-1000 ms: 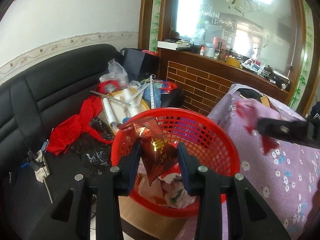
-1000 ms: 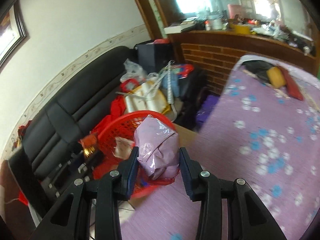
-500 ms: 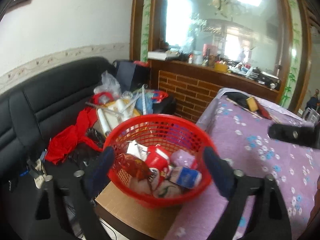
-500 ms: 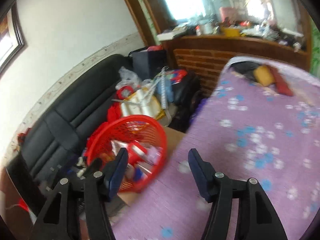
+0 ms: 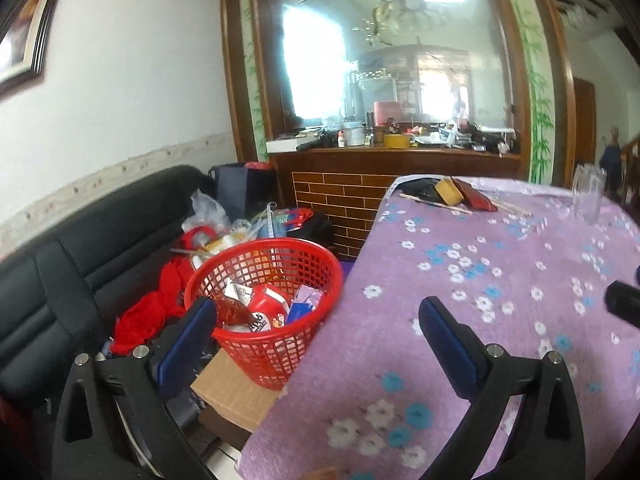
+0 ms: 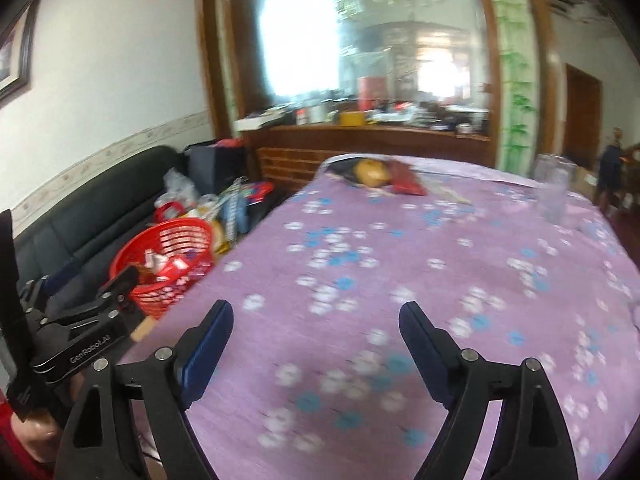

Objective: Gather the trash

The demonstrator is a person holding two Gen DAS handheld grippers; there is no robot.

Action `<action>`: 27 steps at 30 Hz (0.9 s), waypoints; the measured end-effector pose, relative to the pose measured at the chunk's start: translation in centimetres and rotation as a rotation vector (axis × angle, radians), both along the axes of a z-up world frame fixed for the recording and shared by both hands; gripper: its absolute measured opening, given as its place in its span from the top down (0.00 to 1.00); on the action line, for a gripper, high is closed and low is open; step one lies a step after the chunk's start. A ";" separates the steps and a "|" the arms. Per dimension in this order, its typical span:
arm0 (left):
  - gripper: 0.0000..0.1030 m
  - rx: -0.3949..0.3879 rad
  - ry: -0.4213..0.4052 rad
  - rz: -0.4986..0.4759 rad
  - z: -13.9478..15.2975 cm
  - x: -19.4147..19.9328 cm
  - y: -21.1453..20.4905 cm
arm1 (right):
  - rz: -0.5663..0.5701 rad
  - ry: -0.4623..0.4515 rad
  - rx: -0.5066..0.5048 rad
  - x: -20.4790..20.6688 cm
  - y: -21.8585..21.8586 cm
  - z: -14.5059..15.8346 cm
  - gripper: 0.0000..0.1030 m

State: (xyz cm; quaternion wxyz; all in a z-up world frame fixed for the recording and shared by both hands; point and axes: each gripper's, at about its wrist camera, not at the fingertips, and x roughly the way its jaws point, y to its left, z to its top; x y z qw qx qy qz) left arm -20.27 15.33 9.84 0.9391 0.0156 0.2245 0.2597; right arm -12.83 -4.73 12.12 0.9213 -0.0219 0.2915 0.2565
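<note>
The red mesh basket (image 5: 272, 354) stands on a cardboard box beside the table. It holds a red-and-white carton (image 5: 266, 308), a brown-red wrapper (image 5: 234, 312) and a lilac wrapper (image 5: 308, 294). My left gripper (image 5: 316, 308) hangs over the table's edge, just right of the basket, with its jaws opening wide and nothing between them. My right gripper (image 6: 316, 308) is over the purple flowered tablecloth (image 6: 400, 240), its jaws also opening and empty. The basket (image 6: 132, 250) lies far to its left.
A black sofa (image 5: 100, 232) behind the basket carries red cloth, bags and rolls. At the table's far end lie a yellow block (image 5: 450, 194), a red pouch (image 5: 476, 198) and sticks. A clear glass jar (image 5: 588, 196) stands at the far right.
Both grippers let go of their wrappers, which now lie in the basket. Their jaws spread wide, and both drew back and swung right over the table.
</note>
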 end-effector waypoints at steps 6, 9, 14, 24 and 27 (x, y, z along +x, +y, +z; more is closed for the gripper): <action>0.02 0.080 -0.003 -0.029 0.0 -1.1 -3.6 | -0.084 0.017 0.015 -1.9 -4.5 -1.0 0.13; 0.02 0.095 0.001 -0.033 -0.1 -1.9 -4.5 | -0.124 0.024 0.034 -2.7 -6.1 -1.1 0.13; 0.02 0.091 0.010 -0.070 -0.2 -3.4 -4.9 | -0.158 0.013 0.038 -4.8 -7.4 -1.0 0.13; 0.02 0.065 -0.005 -0.104 -0.4 -4.5 -5.0 | -0.165 0.001 0.026 -6.9 -7.2 -0.4 0.10; 0.02 0.058 0.003 -0.099 -0.6 -4.2 -4.8 | -0.161 0.010 0.018 -6.5 -6.8 -0.7 0.10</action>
